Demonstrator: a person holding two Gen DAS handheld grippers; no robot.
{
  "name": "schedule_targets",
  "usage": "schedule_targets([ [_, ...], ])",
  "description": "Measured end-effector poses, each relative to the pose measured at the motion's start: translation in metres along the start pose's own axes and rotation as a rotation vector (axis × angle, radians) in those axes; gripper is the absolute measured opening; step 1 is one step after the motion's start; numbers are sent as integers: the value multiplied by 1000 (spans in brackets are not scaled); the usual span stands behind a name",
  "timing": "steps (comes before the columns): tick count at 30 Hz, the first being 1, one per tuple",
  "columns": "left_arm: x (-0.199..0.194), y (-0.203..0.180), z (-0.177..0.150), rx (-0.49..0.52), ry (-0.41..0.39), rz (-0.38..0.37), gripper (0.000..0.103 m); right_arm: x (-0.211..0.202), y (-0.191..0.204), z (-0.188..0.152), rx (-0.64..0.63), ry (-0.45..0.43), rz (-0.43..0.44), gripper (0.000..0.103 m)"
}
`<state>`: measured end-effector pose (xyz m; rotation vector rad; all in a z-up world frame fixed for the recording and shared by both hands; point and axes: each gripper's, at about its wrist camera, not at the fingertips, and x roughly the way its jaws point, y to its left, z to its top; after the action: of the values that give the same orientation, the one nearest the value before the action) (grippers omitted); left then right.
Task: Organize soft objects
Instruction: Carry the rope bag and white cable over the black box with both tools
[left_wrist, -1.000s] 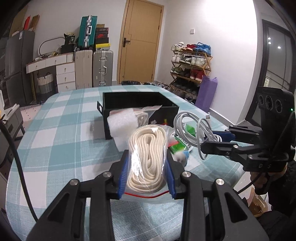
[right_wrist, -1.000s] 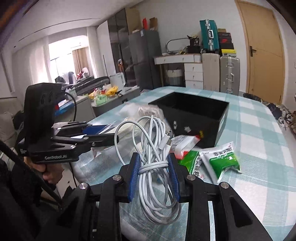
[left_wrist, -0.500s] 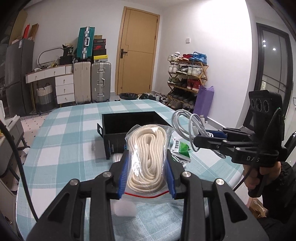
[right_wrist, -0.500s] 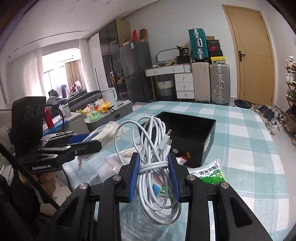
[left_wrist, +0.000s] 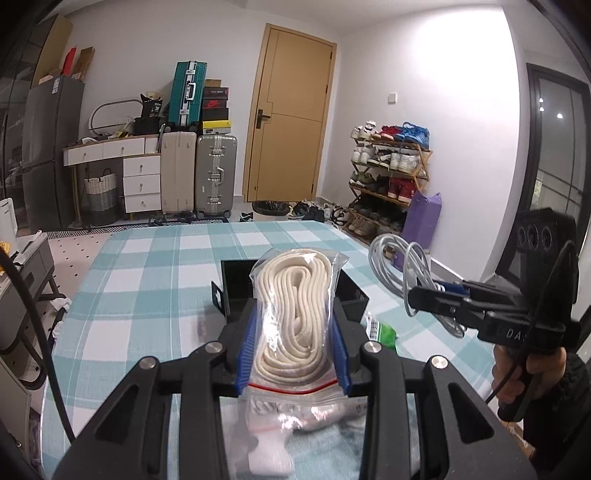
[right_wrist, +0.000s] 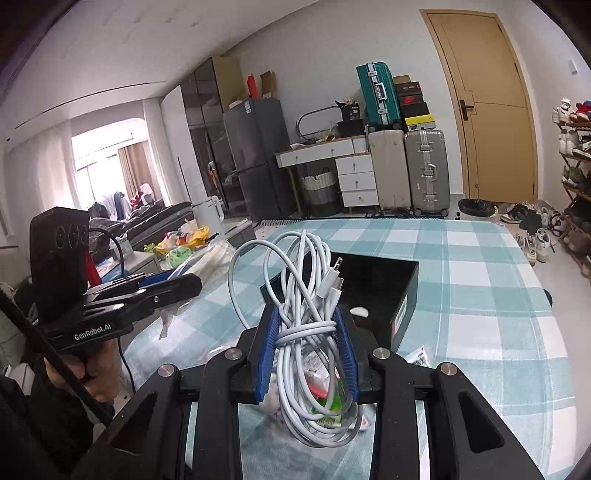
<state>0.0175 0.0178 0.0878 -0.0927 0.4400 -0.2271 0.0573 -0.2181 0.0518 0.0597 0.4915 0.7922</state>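
Note:
My left gripper (left_wrist: 293, 350) is shut on a clear zip bag of coiled cream rope (left_wrist: 291, 310), held above the checked table in front of the black box (left_wrist: 236, 280). My right gripper (right_wrist: 308, 350) is shut on a bundle of white charging cable (right_wrist: 310, 325), held above the table with the black box (right_wrist: 384, 284) just beyond it. In the left wrist view the right gripper (left_wrist: 424, 295) with the cable (left_wrist: 402, 262) is at the right. In the right wrist view the left gripper (right_wrist: 173, 284) is at the left.
The teal checked tablecloth (left_wrist: 147, 280) covers the table. Green packets (right_wrist: 328, 406) and other small bagged items lie under the right gripper. A white foam piece (left_wrist: 269, 454) lies under the left gripper. A green packet (left_wrist: 382, 328) lies right of the box.
Both grippers have risen with their loads and the view has tilted up; the rope bag and the cable now sit higher over the table, nearer above the black box.

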Motion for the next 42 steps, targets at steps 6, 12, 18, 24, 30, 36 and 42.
schedule_targets([
  [6, 9, 5, 18, -3, -27, 7, 34, 7, -8, 13, 28, -17, 8, 31],
  [12, 18, 10, 31, -13, -40, 7, 34, 15, -15, 29, 50, -26, 16, 31],
  [18, 32, 11, 41, -20, -41, 5, 34, 22, -21, 39, 63, -30, 23, 31],
  [24, 53, 14, 48, -35, -27, 13, 34, 37, -32, 49, 102, -22, 30, 31],
  [30, 81, 21, 46, -53, 6, 32, 34, 57, -40, 53, 146, -5, 43, 31],
  [36, 105, 23, 43, -52, 37, 65, 34, 82, -48, 55, 164, 29, 42, 31],
  [42, 128, 27, 40, -58, 78, 59, 34, 101, -54, 55, 176, 66, 23, 31],
])
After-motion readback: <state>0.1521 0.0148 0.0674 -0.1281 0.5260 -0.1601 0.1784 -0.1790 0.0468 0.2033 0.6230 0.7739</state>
